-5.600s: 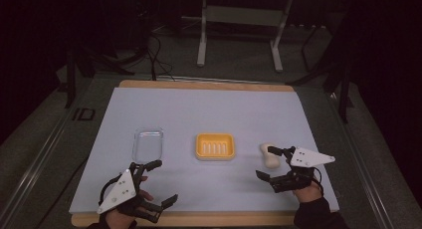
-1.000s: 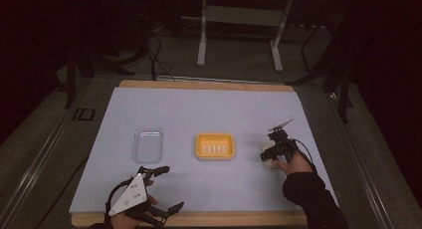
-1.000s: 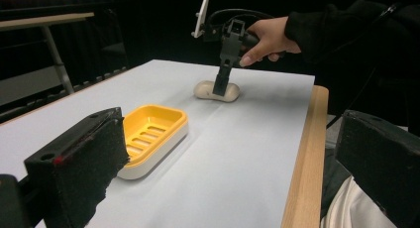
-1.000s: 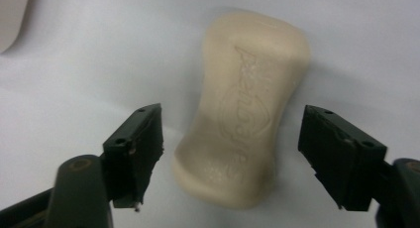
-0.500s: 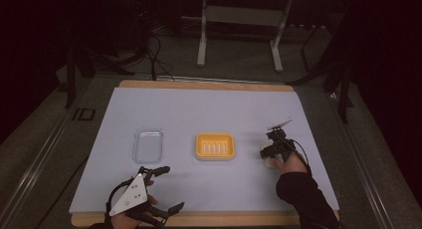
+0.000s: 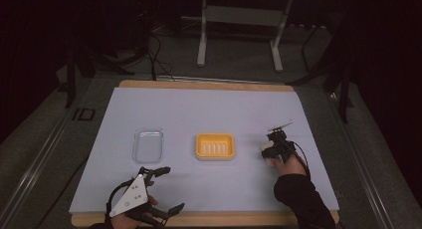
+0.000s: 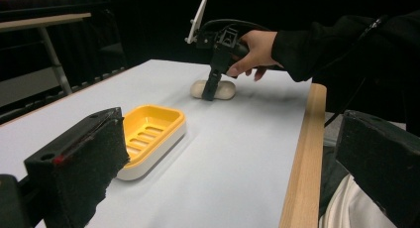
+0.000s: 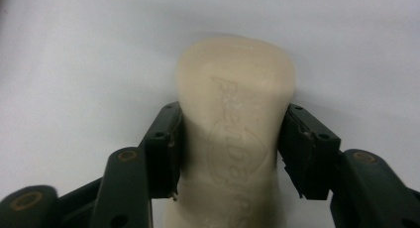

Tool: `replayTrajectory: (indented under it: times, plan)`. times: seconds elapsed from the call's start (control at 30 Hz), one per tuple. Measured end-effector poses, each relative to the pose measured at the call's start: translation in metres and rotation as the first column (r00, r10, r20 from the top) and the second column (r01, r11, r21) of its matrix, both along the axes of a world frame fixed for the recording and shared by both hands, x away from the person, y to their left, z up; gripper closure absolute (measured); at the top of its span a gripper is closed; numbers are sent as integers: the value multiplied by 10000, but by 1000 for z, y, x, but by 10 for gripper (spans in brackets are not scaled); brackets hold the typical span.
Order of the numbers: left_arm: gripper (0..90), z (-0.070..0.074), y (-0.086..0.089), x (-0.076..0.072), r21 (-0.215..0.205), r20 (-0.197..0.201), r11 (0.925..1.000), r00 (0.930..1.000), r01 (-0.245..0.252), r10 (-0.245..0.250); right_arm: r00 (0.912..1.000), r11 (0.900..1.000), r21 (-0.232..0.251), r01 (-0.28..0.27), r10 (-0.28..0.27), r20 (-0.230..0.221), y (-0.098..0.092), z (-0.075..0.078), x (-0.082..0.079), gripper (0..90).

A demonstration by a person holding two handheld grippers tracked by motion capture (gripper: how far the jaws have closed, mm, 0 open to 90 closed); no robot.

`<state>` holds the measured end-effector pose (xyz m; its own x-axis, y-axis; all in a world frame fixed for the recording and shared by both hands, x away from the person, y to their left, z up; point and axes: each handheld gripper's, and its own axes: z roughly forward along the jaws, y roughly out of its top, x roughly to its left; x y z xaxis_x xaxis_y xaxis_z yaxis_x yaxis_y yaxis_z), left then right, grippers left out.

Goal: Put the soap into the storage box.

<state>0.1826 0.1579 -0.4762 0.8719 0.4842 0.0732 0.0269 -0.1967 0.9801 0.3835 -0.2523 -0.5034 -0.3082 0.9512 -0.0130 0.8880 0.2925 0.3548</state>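
Right gripper (image 6: pixel 267 150), lower right of the high view: pointed down at the surface (image 6: pixel 209 109), jaws just closed in, both pads pressed against the long sides of a cream soap bar (image 8: pixel 235 139). Soap bar flat on the surface, embossed lettering facing up in the right gripper view. Yellow soap dish (image 6: pixel 215 146) near frame centre, apart from the bar at its left. Clear plastic tray (image 6: pixel 148 145) farther left. Left gripper (image 6: pixel 159 189), bottom left: jaws spread wide, nothing between them.
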Motion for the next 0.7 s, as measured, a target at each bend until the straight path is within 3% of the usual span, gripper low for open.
replayTrajectory:
  times: [0.33,0.57,0.6,0.63,0.7]
  plan:
    - [1,0,0,1,68,-11,10000,10000,-27,27,9996,9998,171,-119,123,-238,-3,2,3,494]
    - [1,-1,-1,0,114,-12,9999,10000,-8,8,9964,9976,331,-609,627,-574,-3,4,7,495]
    - [1,-1,0,0,99,-8,9999,10000,-15,15,9950,9963,219,-828,839,-533,-2,5,7,495]
    - [1,-1,0,1,98,-13,10000,10000,-12,13,9892,9902,13,-1394,1393,-466,-2,7,8,495]
    - [1,-1,0,1,91,-20,10000,10000,-10,10,9821,9828,-68,-1846,1842,-388,-3,9,8,496]
